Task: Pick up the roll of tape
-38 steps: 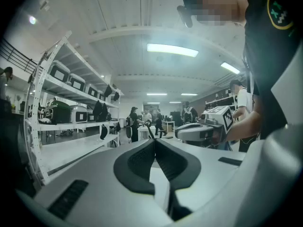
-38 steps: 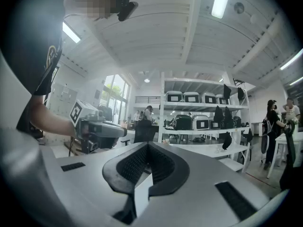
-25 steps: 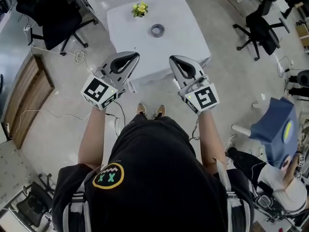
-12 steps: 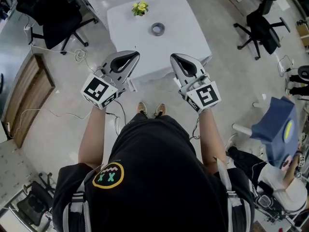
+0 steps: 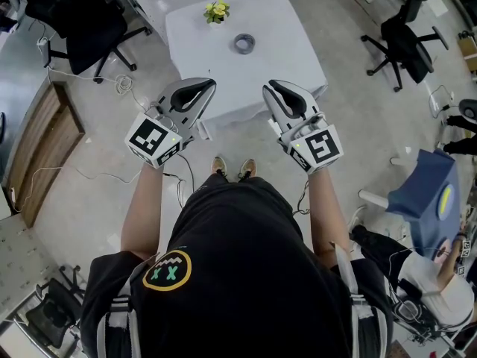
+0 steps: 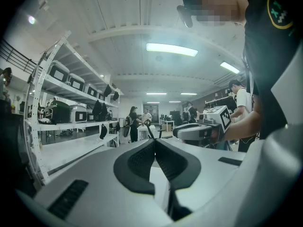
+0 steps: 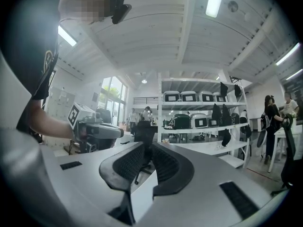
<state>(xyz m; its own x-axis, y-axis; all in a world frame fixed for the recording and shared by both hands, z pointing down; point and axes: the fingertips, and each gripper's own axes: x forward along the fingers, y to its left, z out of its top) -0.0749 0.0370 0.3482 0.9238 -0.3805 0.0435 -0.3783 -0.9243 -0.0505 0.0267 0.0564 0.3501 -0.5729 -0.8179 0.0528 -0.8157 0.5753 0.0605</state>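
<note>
A grey roll of tape [image 5: 244,45] lies flat on the white table [image 5: 283,58], in its far half. Both grippers are held level in the air over the table's near edge, well short of the tape. My left gripper [image 5: 212,86] is shut, its tips touching [image 6: 155,140], with nothing in it. My right gripper [image 5: 267,89] is opening: a narrow gap shows between its tips [image 7: 146,146], and nothing is between them. Neither gripper view shows the tape; each shows the other gripper beside it.
A small pot of yellow flowers [image 5: 216,12] stands at the table's far edge. Black office chairs [image 5: 78,21] [image 5: 406,47] flank the table. A wooden panel [image 5: 45,148] and cables lie on the floor at left. A seated person [image 5: 436,274] is at lower right.
The right gripper's jaws have parted slightly. Both hands have stayed where they were, and the tape has not moved.
</note>
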